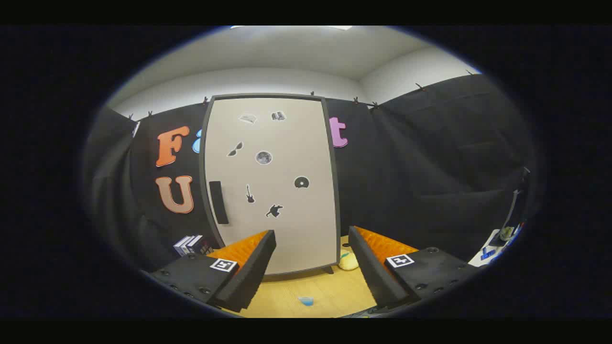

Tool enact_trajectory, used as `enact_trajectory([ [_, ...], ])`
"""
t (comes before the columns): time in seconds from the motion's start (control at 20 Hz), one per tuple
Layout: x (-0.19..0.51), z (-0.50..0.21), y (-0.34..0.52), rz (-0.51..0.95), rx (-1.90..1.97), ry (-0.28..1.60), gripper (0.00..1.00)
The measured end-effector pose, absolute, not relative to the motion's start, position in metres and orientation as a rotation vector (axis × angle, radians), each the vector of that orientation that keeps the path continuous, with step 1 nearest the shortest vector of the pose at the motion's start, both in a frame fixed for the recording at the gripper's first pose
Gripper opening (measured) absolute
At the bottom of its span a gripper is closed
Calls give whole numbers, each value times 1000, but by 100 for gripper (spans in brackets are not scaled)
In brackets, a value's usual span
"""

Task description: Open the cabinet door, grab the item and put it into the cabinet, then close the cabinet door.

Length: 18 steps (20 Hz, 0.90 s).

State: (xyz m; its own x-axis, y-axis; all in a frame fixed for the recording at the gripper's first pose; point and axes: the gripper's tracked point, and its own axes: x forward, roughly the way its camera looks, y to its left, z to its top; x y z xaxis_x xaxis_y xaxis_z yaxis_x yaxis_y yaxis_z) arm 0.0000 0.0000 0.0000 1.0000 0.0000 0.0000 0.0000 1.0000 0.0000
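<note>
Pale grey cabinet door (pixel 282 191) shut, dark handle (pixel 218 202) at left edge. Yellowish item (pixel 348 261) on wooden table (pixel 334 291) by cabinet's right foot. Gripper (pixel 311 267) wide open, empty, well short of door. Opening step pending: reach far-left to handle, pull.

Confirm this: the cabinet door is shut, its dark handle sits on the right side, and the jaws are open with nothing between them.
Wrong on the handle: the gripper view shows the handle on the door's left side. The rest holds: door shut, gripper open and holding nothing.
</note>
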Motion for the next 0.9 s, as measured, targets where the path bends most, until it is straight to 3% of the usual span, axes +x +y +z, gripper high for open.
enact_trajectory([
  [0.9, 9, -1, 18, 12, -1, 4, 98],
])
